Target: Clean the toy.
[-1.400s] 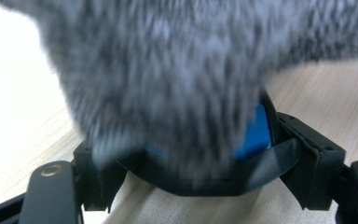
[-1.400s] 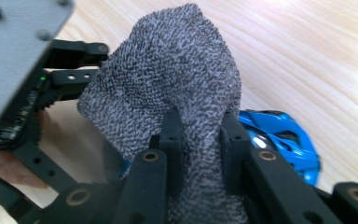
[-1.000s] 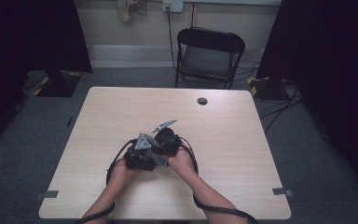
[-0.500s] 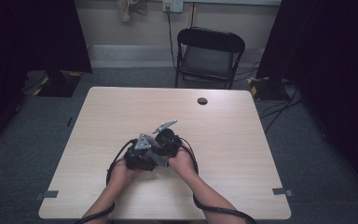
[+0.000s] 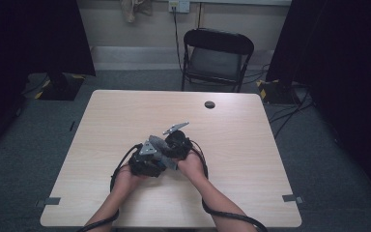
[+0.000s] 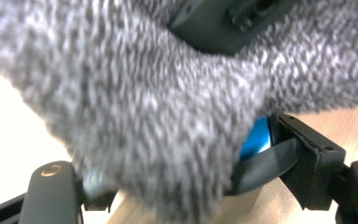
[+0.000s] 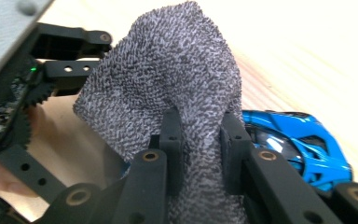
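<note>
Two hand-held grippers meet near the middle of the bench (image 5: pixel 251 145), working a grey knitted cloth (image 7: pixel 168 84) over a blue toy car (image 7: pixel 298 140).

Right gripper (image 7: pixel 199 140): its fingers (image 7: pixel 171 140) are drawn close on a raised fold of the cloth, pinching it from both sides. The fold stands up above the bench, apparently so that the cloth can be lifted or drawn across the car, which sits on the bench just beside and partly beneath the cloth's edge.

Left gripper (image 5: pixel 145 162): in its own view the cloth hangs blurred right in front of the camera, with a strip of the car's blue body at right. Dark linkage shows at the lower corners, but whether its fingers are spread or closed on anything cannot be told. In the right gripper view its black linkage lies at the cloth's far edge, possibly steadying that side.

A black chair (image 5: pixel 217 55) stands beyond the bench, and a small dark disc (image 5: pixel 209 104) lies near the far edge. No brand, label or writing can be read on the car, the cloth or the grippers.
</note>
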